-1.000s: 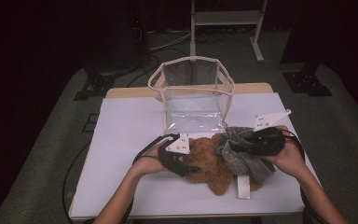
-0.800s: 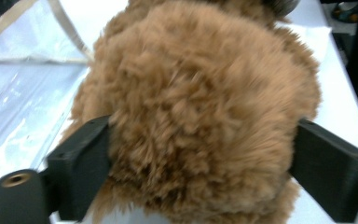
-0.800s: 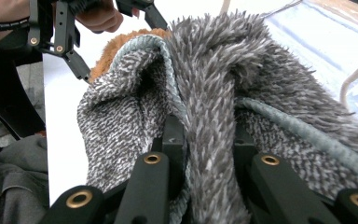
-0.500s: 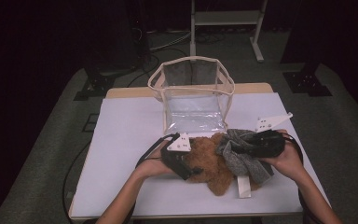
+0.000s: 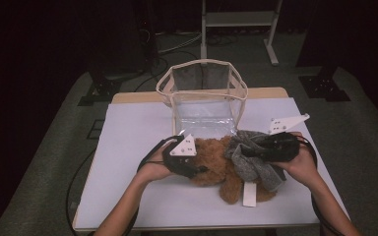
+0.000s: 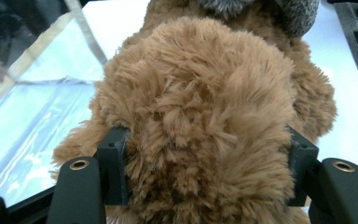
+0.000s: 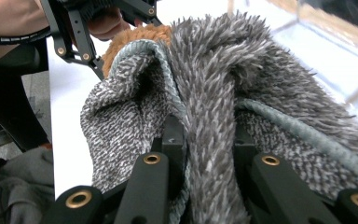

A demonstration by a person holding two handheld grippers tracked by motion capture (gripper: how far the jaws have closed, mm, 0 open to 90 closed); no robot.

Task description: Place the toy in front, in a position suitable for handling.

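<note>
While the left gripper point(image 6: 205, 182) has just been closing on the bear point(image 5: 216, 164), the right gripper point(image 7: 209, 154), at 3 o'clock, clamps the garment point(image 5: 253, 160); pull gently.

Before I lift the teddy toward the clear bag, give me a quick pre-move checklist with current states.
1. Left gripper on the brown plush toy: ok; jaws have just been closing, pads press into the fur on both sides.
2. Right gripper on the grey knit garment: ok, clamped on a fold.
3. Garment seated on the toy: cannot tell; it lies bunched at the toy's right.
4. Clear bag upright, mouth open: ok.
5. Path from toy to bag: ok, bag stands directly behind it.
6. White tag free: cannot tell.
</note>
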